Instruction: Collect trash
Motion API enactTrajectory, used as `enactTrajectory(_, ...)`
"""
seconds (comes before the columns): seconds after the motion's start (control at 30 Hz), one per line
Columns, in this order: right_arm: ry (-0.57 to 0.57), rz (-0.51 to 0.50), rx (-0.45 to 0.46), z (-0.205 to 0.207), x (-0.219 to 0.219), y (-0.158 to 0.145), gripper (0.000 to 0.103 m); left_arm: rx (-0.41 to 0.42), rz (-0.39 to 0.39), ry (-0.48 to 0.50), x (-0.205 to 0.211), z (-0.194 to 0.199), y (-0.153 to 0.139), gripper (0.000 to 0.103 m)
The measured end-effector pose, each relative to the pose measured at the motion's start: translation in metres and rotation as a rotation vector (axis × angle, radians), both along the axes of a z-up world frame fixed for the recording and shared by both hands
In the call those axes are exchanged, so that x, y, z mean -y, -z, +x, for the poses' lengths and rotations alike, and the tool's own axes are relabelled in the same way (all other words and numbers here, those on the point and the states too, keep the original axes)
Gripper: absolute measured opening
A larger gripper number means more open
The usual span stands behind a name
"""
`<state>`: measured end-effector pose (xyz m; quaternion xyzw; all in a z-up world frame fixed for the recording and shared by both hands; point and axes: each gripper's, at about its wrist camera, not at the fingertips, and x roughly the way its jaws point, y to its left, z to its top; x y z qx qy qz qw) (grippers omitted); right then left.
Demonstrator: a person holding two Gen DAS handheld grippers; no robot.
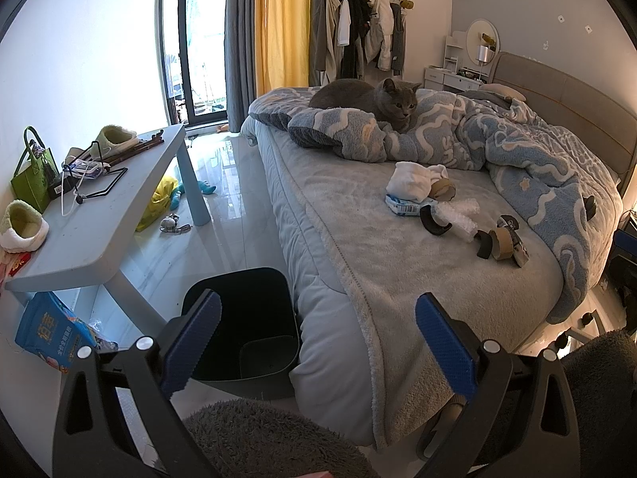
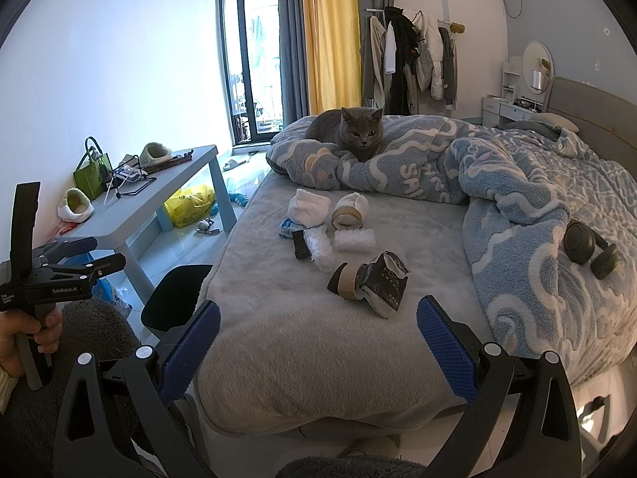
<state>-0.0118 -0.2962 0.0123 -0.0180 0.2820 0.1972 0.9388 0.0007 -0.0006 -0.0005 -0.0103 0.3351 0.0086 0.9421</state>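
We see both grippers empty. The left gripper (image 1: 318,342) has its fingers spread wide, hovering over the gap between the bed (image 1: 398,279) corner and the black trash bin (image 1: 247,318). The right gripper (image 2: 318,342) also has fingers wide, over the near edge of the bed, pointing at the litter.

The trash bin stands on the floor, tight against the bed's near corner, open-topped. From the left wrist view we look into it: dark inside, nothing we can make out in it.

Trash sits in a loose cluster mid-bed on the grey blanket: a crumpled black-and-white tissue pack (image 2: 384,286) nearest, touching a brown tape roll (image 2: 346,281); a bubble-wrap roll (image 2: 354,240) and a second crinkled plastic piece (image 2: 318,251) just behind; a small black item (image 2: 300,245) beside that; a blue-white wrapper (image 2: 287,226) at the left edge; two white sock-like bundles (image 2: 308,206), one pulled over another cardboard roll (image 2: 348,215). All are well apart from the bin.

A grey cat (image 2: 350,129) lies on the bunched blue quilt (image 2: 517,183) behind the trash. Black headphones (image 2: 589,249) rest on the quilt to the right.

On the tabletop (image 1: 103,219) to the left: a green bag (image 1: 30,181), two slippers (image 1: 22,229), wires. A yellow bag (image 2: 189,205) lies on the floor under it. A blue pack (image 1: 51,334) lies on the floor near the bin.
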Motion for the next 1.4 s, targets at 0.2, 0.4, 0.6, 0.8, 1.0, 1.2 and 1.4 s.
enactTrajectory(0.2,0.000,0.001,0.000,0.000,0.000,0.000,0.100,-0.001,0.000,0.000,0.000,0.000,0.000,0.100)
enactTrajectory(0.4,0.001,0.001,-0.001,0.000,0.000,-0.001,0.100,-0.001,0.000,0.001,0.000,0.000,0.000,0.100)
enactTrajectory(0.6,-0.005,0.028,-0.018,0.002,0.004,-0.002,0.100,0.015,0.009,0.023,-0.006,-0.008,0.003,0.100)
enactTrajectory(0.8,0.030,0.150,-0.067,0.010,0.017,-0.002,0.100,0.038,0.010,0.100,0.008,-0.006,-0.006,0.099)
enactTrajectory(1.0,0.103,0.214,-0.120,0.021,0.031,0.007,0.100,0.054,-0.019,0.188,0.017,-0.005,-0.013,0.099)
enactTrajectory(1.2,0.141,0.277,-0.172,0.042,0.043,0.016,0.100,0.038,-0.036,0.264,0.030,0.001,-0.008,0.099)
enactTrajectory(1.4,0.165,0.340,-0.235,0.076,0.053,0.028,0.100,0.032,-0.054,0.358,0.045,0.009,0.004,0.093)
